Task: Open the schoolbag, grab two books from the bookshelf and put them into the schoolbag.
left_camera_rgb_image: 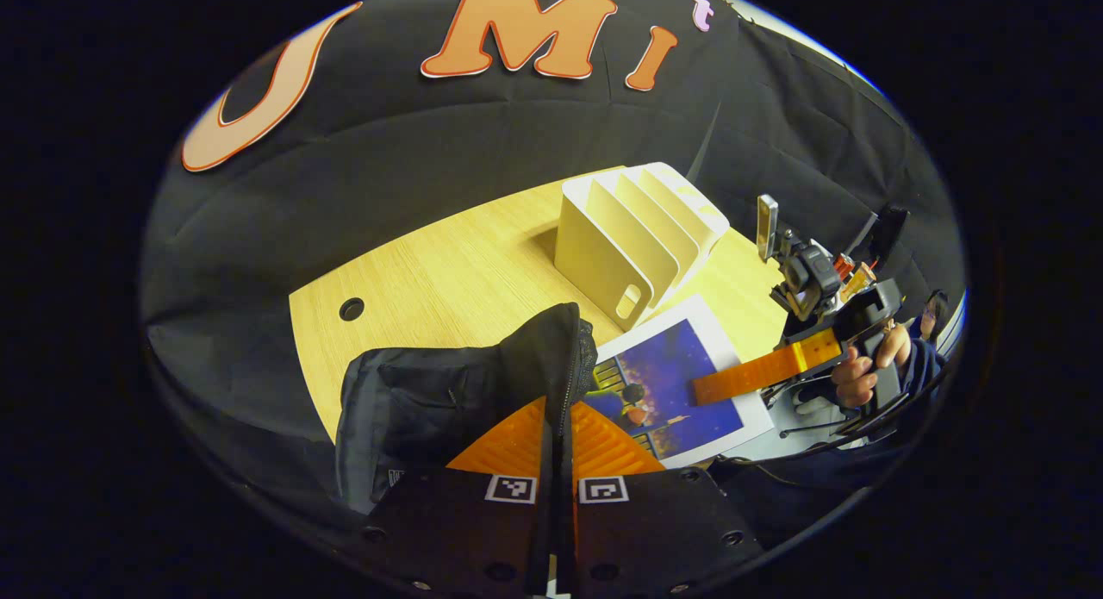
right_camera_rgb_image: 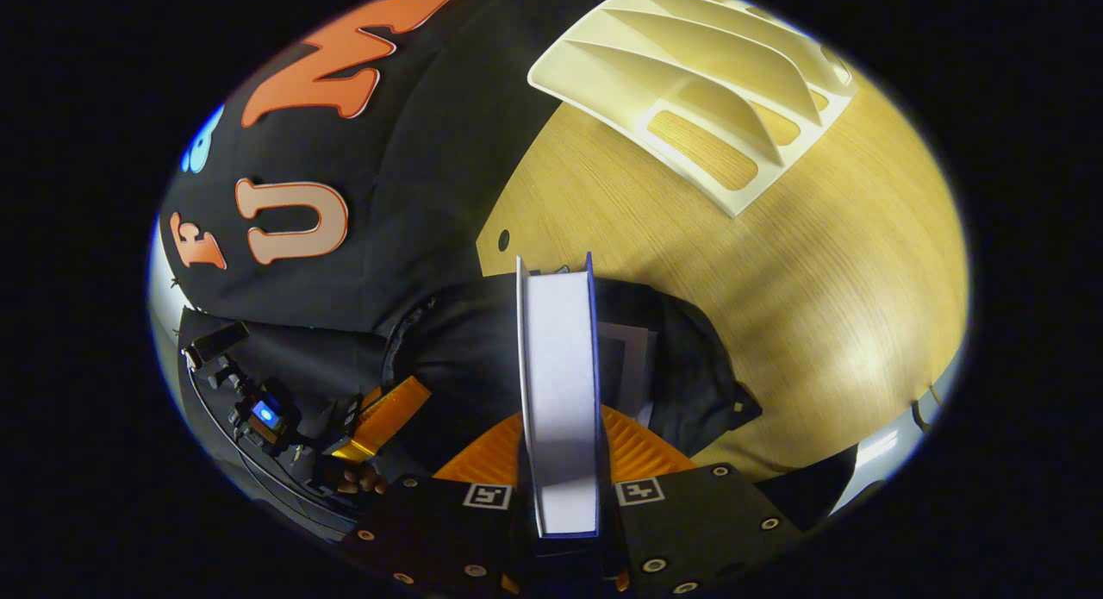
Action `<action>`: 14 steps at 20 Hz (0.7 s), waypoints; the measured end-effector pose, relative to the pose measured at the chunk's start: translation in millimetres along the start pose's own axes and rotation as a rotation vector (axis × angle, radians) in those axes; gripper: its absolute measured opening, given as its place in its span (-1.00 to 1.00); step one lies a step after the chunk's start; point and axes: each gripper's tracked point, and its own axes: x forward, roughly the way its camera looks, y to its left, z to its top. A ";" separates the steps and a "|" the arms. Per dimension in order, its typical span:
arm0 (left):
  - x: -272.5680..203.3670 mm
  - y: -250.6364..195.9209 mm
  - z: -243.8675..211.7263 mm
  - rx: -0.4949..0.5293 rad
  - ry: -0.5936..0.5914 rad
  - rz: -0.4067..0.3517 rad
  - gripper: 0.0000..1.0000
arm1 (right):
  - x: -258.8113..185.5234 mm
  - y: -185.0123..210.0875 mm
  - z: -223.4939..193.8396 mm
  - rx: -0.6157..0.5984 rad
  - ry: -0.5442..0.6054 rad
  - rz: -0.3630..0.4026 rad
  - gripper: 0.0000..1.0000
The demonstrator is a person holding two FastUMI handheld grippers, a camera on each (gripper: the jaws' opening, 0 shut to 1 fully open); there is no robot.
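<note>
From the left gripper view, my left hand-held gripper (left_camera_rgb_image: 556, 427) is closed on a fold of the black schoolbag (left_camera_rgb_image: 448, 401), pinching the fabric edge along the zip between both fingers and holding it up. The schoolbag sits on the wooden worktop (left_camera_rgb_image: 448, 271), near its front edge.

Just beyond the schoolbag stands the cream bookshelf (left_camera_rgb_image: 633, 237), a slotted rack with several dividers. All the slots I can see into hold nothing.

In the same view, the right hand-held gripper (left_camera_rgb_image: 702, 390) is farther off to the right, held by a hand (left_camera_rgb_image: 862, 371). It grips a book (left_camera_rgb_image: 672, 383) with a blue illustrated cover and white border, which is beside the schoolbag's raised edge and just in front of the bookshelf.

From the right gripper view, my right hand-held gripper (right_camera_rgb_image: 562, 461) is closed on that book (right_camera_rgb_image: 560, 383), both fingers pressing its covers, page edges facing the camera. The book is above the open mouth of the schoolbag (right_camera_rgb_image: 689, 383). Inside the opening, just to the right of the held book, I see a pale flat rectangular edge (right_camera_rgb_image: 633, 358); I cannot tell what it is. The bookshelf (right_camera_rgb_image: 707, 90) lies beyond on the worktop (right_camera_rgb_image: 819, 280).
</note>
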 end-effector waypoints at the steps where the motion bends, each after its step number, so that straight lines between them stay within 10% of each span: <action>1: -1.0 0.0 -0.2 -0.001 -0.001 0.000 -0.92 | 6.5 1.9 0.1 0.006 -0.009 0.013 -0.41; 14: -2.2 -28.9 18.7 -0.006 -0.040 -0.046 -0.92 | 89.6 15.1 -11.3 0.023 -0.020 0.115 -0.42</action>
